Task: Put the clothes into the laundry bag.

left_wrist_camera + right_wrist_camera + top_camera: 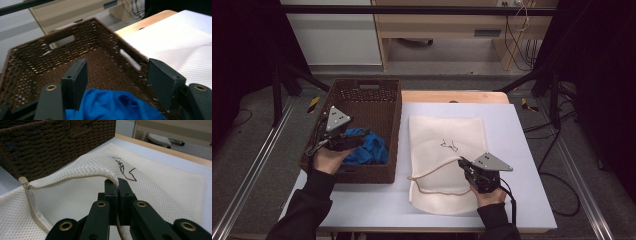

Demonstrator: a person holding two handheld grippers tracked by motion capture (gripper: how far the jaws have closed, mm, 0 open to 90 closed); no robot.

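Far left, a brown wicker basket (362,95) hanging partly off the table's left edge, its right wall just beside the mesh bag. Inside, at the near end, a blue cloth (369,147) bunched up; far half of the basket floor bare. Left gripper (357,137) above that cloth, jaws spread wide, nothing pinched between them; pads apparently clear of the fabric, though hard to tell from the left gripper view. Centre, a cream mesh laundry bag (444,145) flat on the white table (522,150), zipper edge (62,178) lifted into an arch along the near left side. Right gripper (464,165) at that raised edge, jaws pressed together, pinching the zipper edge. Right of the bag, a broad bare strip of table out to the right edge.
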